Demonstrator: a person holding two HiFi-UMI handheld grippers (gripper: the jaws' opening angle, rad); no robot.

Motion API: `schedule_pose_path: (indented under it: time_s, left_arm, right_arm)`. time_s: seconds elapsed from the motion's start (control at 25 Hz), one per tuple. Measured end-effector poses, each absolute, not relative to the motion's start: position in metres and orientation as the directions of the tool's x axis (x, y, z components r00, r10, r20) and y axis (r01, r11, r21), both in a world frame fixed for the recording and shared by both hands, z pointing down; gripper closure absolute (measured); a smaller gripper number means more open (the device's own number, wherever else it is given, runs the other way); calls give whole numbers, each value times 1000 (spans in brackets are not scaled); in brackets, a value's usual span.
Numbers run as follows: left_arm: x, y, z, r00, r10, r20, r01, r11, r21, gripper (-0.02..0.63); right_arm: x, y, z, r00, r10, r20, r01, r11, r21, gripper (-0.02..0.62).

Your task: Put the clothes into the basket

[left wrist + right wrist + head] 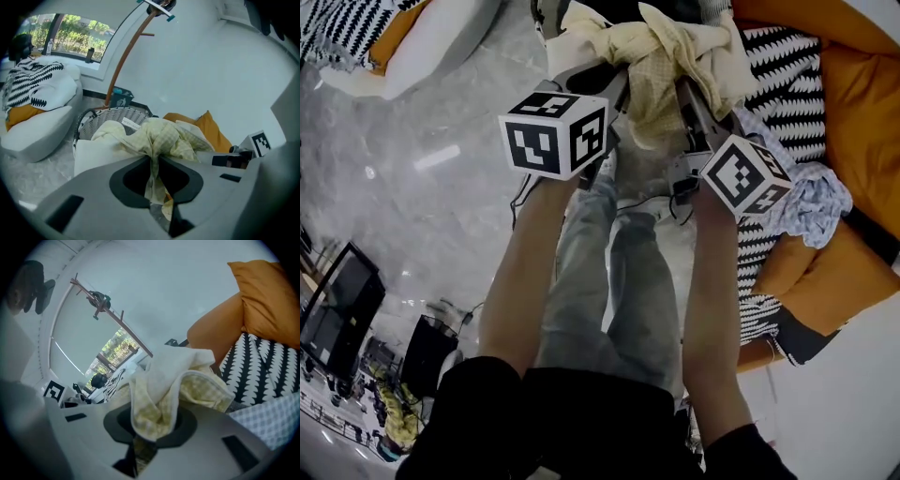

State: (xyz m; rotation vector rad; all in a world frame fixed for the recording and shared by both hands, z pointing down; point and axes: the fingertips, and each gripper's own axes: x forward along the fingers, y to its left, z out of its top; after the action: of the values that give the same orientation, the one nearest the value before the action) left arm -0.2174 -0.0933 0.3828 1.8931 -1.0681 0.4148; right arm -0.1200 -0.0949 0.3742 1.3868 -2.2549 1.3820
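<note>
left gripper view, basket (101,119) behind yellow cloth (161,137)

head: steeply down | gripper views: close, forward | shared: yellow cloth (661,56), maybe basket (112,117)

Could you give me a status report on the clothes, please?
Both shut on yellow garment: left hand-held gripper, right hand-held gripper. Not yet in basket, just ahead. No obstruction seen.

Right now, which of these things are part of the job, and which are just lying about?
Job: yellow checked garment, gripped by left gripper and right gripper; basket; blue checked cloth, probably clothing.
Lying about: orange cushion; black-and-white cushion; white beanbag; coat stand.
</note>
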Motion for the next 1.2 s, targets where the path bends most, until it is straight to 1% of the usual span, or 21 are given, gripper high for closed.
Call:
schedule_pose_path:
  time_s: [0.16, 0.36, 0.4, 0.44, 0.48, 0.6, 0.76, 1.0, 1.2]
  left_arm:
    - [-228, -111, 412, 512, -475, 716, -856, -205, 475, 552]
    - [-233, -123, 443, 453, -437, 777, -891, -197, 409, 552]
    - [-233, -124, 449, 431, -430, 793, -902, -203, 381, 527]
    - [-235, -124, 454, 408, -422, 810, -913, -209, 351, 471]
    - [-238, -123, 459, 388, -417, 822, -921, -210, 328, 445]
    - [-245, -118, 462, 371, -420, 829, -928, -191, 318, 443]
    - [-231, -105, 463, 389, -400, 830, -920, -211, 330, 444]
    - [-179, -84, 453, 471, -366, 802, -877, -289, 384, 443]
    - [-129, -53, 444, 530, -327, 783, -842, -317, 437, 443]
  right_arm:
    - [-130, -116, 400, -542, -587, 601, -802, 149, -578, 541]
    - [-134, -132, 428, -486, -544, 684, -858, 151, -490, 535]
    - [-134, -132, 434, -471, -523, 711, -873, 159, -461, 486]
    - [-134, -131, 439, -453, -501, 738, -887, 169, -430, 414]
    - [-133, -130, 443, -431, -486, 761, -901, 176, -398, 388]
    - [-125, -125, 444, -384, -487, 784, -923, 172, -345, 388]
    - [-104, -103, 446, -373, -497, 783, -922, 103, -374, 390]
    - [-55, -56, 446, -332, -517, 789, -922, 2, -386, 390]
    - [-1, -16, 439, -276, -551, 788, -922, -80, -379, 390]
